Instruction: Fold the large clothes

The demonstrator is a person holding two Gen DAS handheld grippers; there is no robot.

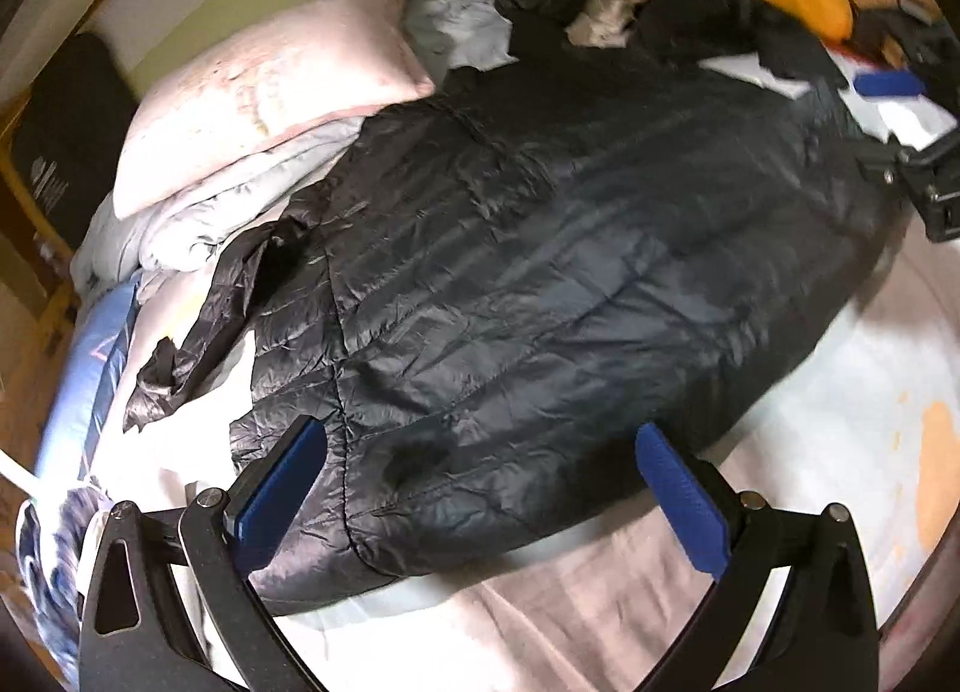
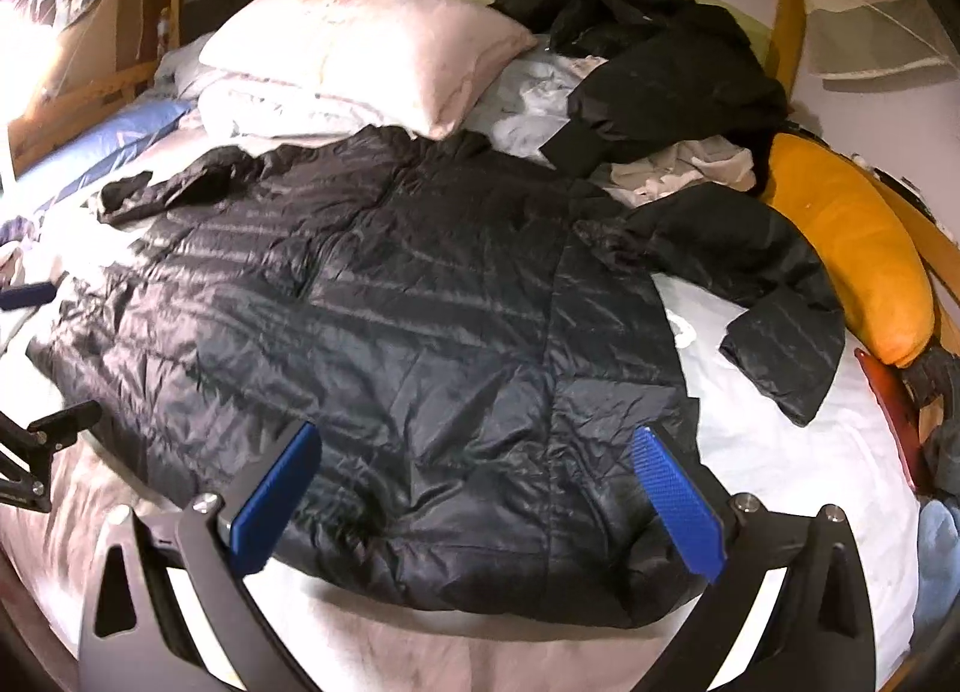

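Observation:
A large black quilted puffer jacket [image 2: 384,320] lies spread flat on the bed, hem toward me. One sleeve [image 2: 774,296] stretches out to the right, the other sleeve [image 2: 180,182] to the far left. My left gripper [image 1: 480,488] hovers open above the jacket's [image 1: 540,248] lower left corner, nothing between its blue pads. My right gripper [image 2: 474,494] stands open over the hem near the right side, also empty. In the left wrist view the right gripper [image 1: 906,122] shows at the far right edge. A blue fingertip [image 2: 27,296] of the left gripper shows at the left edge of the right wrist view.
A pink pillow [image 2: 366,56] and folded pale bedding [image 2: 252,110] lie at the head of the bed. A heap of black and white clothes [image 2: 654,86] sits at the back right, beside an orange cushion [image 2: 852,266]. Pale sheet [image 2: 780,452] shows around the jacket. A wooden frame [image 2: 789,2] borders the bed.

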